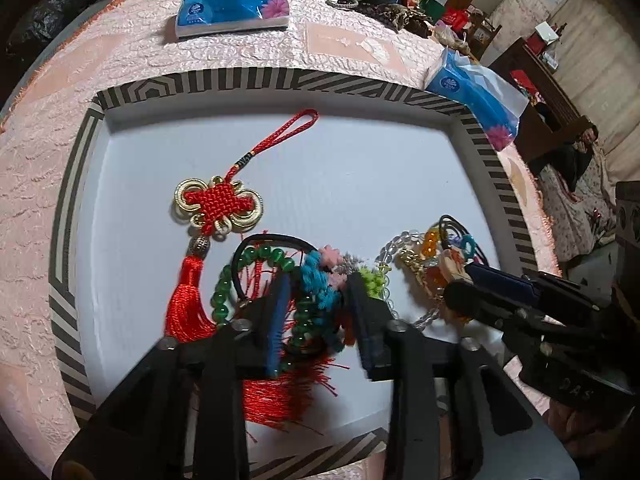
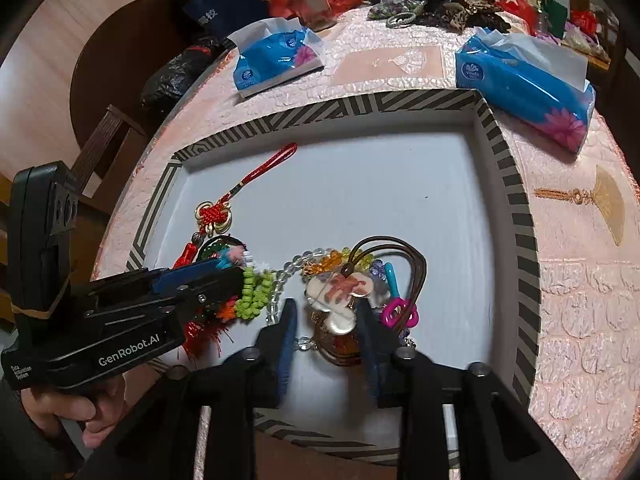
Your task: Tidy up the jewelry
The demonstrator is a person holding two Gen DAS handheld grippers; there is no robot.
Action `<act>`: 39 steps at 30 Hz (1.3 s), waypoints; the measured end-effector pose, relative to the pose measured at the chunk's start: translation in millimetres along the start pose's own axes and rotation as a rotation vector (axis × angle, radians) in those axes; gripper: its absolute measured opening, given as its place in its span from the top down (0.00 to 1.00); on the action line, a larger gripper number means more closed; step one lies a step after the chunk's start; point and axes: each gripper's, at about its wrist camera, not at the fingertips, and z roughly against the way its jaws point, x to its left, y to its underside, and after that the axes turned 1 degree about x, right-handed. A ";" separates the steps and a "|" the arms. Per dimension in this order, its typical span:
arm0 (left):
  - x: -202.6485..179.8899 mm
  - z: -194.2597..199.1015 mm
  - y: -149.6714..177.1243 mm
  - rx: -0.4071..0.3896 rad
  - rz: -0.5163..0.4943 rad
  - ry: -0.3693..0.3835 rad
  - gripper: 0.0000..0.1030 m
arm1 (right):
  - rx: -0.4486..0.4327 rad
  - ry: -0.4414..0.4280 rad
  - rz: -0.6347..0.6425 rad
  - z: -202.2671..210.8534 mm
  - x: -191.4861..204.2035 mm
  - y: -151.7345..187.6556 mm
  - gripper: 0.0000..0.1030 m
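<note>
A striped-rim tray (image 1: 280,80) (image 2: 520,208) with a white floor holds a pile of jewelry. A red Chinese knot with tassel (image 1: 218,204) (image 2: 214,214) lies at the left. My left gripper (image 1: 320,300) is open, its fingers either side of a blue and pink crochet hair tie (image 1: 320,284) over a green bead bracelet (image 1: 224,300). My right gripper (image 2: 326,320) is open around a pale pendant with a red figure (image 2: 340,288) on a brown cord (image 2: 400,248). A clear bead strand (image 1: 390,248) (image 2: 296,262) and a green crochet piece (image 2: 254,296) lie between them.
Two blue tissue packs (image 2: 276,60) (image 2: 528,80) lie on the pink tablecloth beyond the tray. Clutter of bags, a jar and more bracelets (image 2: 400,20) fills the table's far edge. A fan-shaped embroidery (image 2: 608,200) is on the cloth at right.
</note>
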 end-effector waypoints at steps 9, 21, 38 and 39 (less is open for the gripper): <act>2.2 26.0 0.8 -0.046 -0.001 0.032 0.26 | -0.063 0.028 0.026 31.5 11.8 7.0 0.63; -13.4 113.6 30.4 -0.199 -0.157 -0.180 0.16 | -0.109 0.059 -0.003 72.3 21.4 33.3 0.62; -40.2 167.5 61.6 -0.167 -0.060 -0.243 0.15 | -0.091 0.152 -0.063 134.4 60.9 70.4 0.38; -44.9 167.8 64.2 -0.156 -0.065 -0.253 0.15 | -0.103 0.167 -0.051 138.6 64.2 72.3 0.37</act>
